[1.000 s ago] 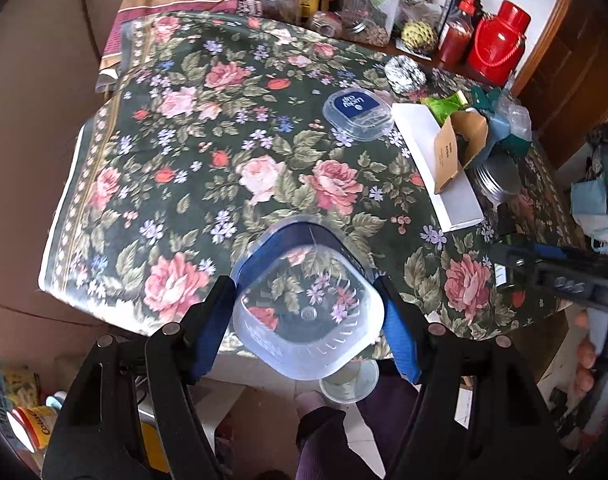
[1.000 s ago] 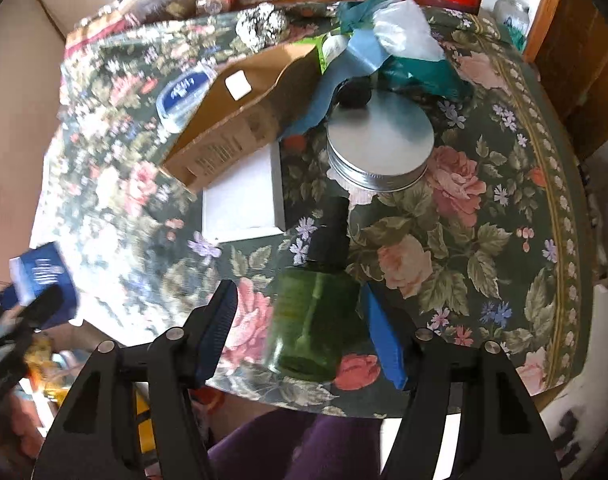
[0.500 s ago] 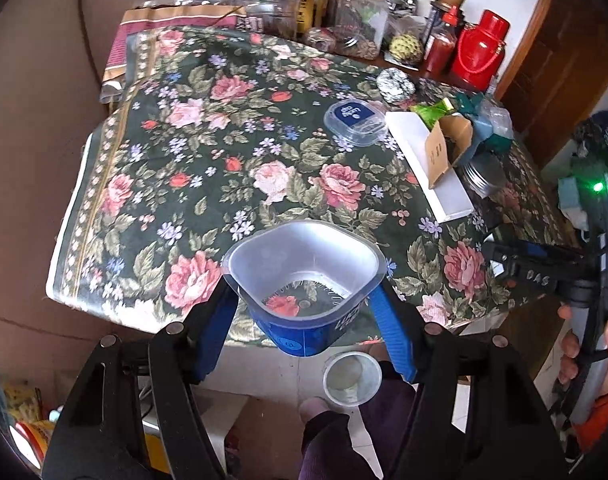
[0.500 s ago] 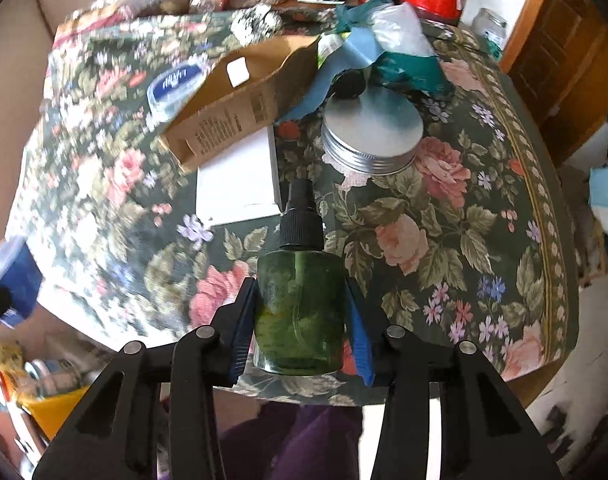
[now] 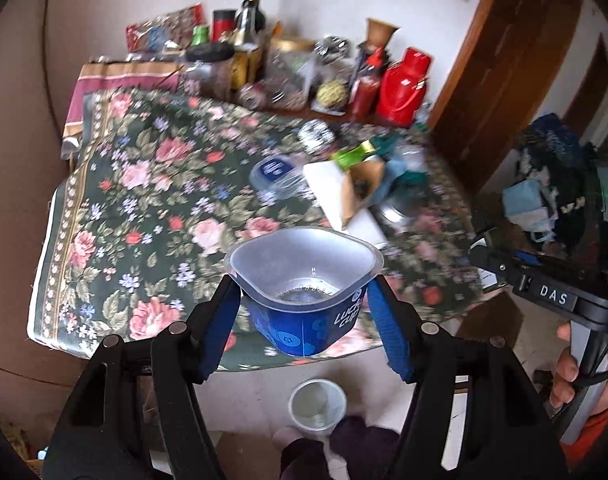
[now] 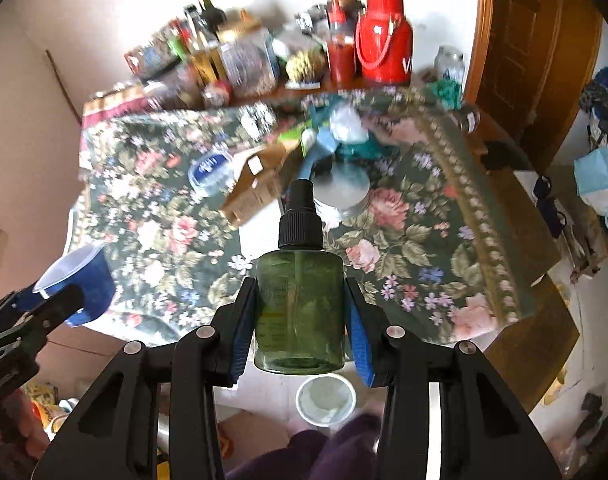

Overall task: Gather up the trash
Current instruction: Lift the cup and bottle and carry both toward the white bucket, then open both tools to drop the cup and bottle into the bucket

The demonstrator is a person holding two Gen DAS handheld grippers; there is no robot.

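Table [image 5: 103,216] with floral cloth fills both views; both grippers sit above its near edge, pitched steeply down toward it.

Right gripper [image 6: 301,314]: clamped on one green spray bottle [image 6: 299,304], pads pressed on both sides of the body, black cap pointing away from the camera. Bottle is off the table. A hand [image 5: 572,368] on that rig shows at the right edge of the left view.

Left gripper [image 5: 304,316]: jaws closing, blue pads against the sides of one blue plastic cup [image 5: 304,280], mouth up, empty, held clear of the cloth.

Counts, large to small:
- 1 white flat box [image 5: 336,196], mid-table
- 1 brown carton [image 6: 255,188] lying on it
- 1 round metal lid [image 6: 344,192], beside the carton
- 1 clear tub lid with blue label [image 5: 273,174]
- 1 white cup [image 6: 326,398] on the floor below both grippers

Back edge of the table: bottles and jars, too blurred to count.
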